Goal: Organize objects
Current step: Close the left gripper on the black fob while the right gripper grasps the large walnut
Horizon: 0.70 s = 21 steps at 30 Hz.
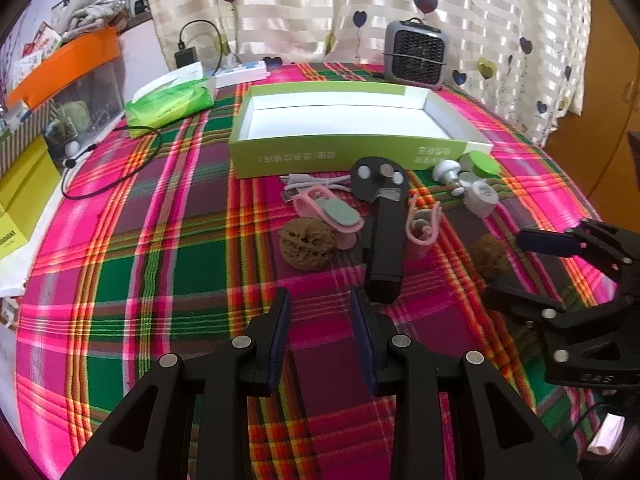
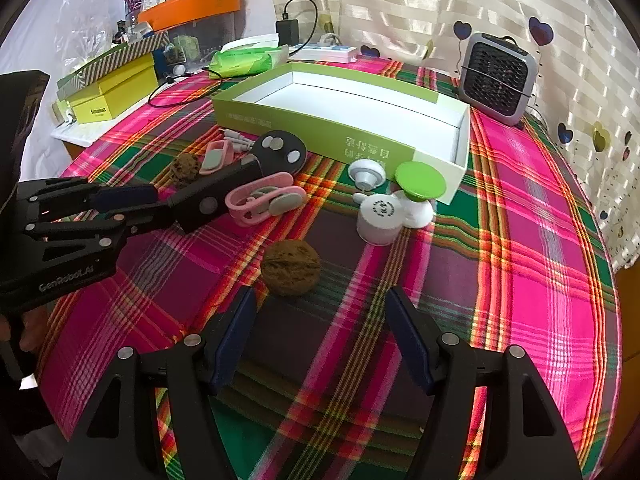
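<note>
Nearest the left wrist camera, the left tool [image 1: 320,300] hangs released above the plaid-covered surface [image 1: 160,280], its blue pads parted a little, nothing between them. Its tips point at the butt end of a black handheld device [image 1: 382,224], which lies lengthwise toward the camera with its round, button-studded head near the box.

Right tool [image 2: 320,300]: released, fingers spread wide, empty. A walnut [image 2: 291,267] sits just ahead of its tips, nearer the left finger.

Green-and-white open cardboard box [image 1: 352,128]: stands behind the loose items, interior bare white as far as visible.

Loose items on the cloth in front of the box:
- second walnut [image 1: 307,249], left of the black device, touching a pink clip with a grey pad [image 1: 334,210];
- another pink clip [image 1: 420,228] just right of the device;
- white cable [image 1: 312,182] behind the first clip, close to the box wall;
- white round-capped bottle [image 2: 378,216], with a small white knob piece [image 2: 366,174] and a green-topped disc [image 2: 420,186] beside it, near the box's corner.

Small grey heater [image 2: 500,80] at the far edge, by the heart-print curtain [image 1: 360,0]. Green tissue pack [image 1: 172,100] far left of the box.
</note>
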### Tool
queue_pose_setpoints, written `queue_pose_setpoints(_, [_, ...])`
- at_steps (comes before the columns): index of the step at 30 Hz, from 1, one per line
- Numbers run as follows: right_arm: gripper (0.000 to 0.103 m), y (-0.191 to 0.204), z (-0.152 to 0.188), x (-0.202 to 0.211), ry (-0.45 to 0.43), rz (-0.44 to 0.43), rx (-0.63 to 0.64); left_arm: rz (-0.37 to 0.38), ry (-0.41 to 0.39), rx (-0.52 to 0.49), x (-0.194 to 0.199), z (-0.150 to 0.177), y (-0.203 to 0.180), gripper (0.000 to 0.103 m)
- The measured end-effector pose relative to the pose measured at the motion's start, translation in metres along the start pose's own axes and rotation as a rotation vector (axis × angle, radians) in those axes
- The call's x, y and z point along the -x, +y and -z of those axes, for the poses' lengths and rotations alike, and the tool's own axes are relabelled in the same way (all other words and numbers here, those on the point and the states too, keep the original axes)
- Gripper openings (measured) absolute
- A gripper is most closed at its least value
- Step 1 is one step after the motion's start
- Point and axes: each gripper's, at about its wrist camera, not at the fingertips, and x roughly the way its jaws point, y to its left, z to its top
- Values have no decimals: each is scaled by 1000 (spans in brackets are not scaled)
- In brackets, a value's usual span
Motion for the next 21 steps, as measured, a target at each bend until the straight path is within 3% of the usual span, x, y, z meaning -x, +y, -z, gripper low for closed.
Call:
queue_pose_setpoints(9, [61,9,-10,-6,-5,-46,22,88,-31,-43,8,-7,-9,29])
queue_pose_setpoints(17, [37,0,-16,-8,-13,-60,0,135,-46,-35,9,-15,-16,31])
queue_pose_setpoints(21, [32,-2,-15,-7,-15,-71,-5,154,-44,-33,6,-20,-23,33])
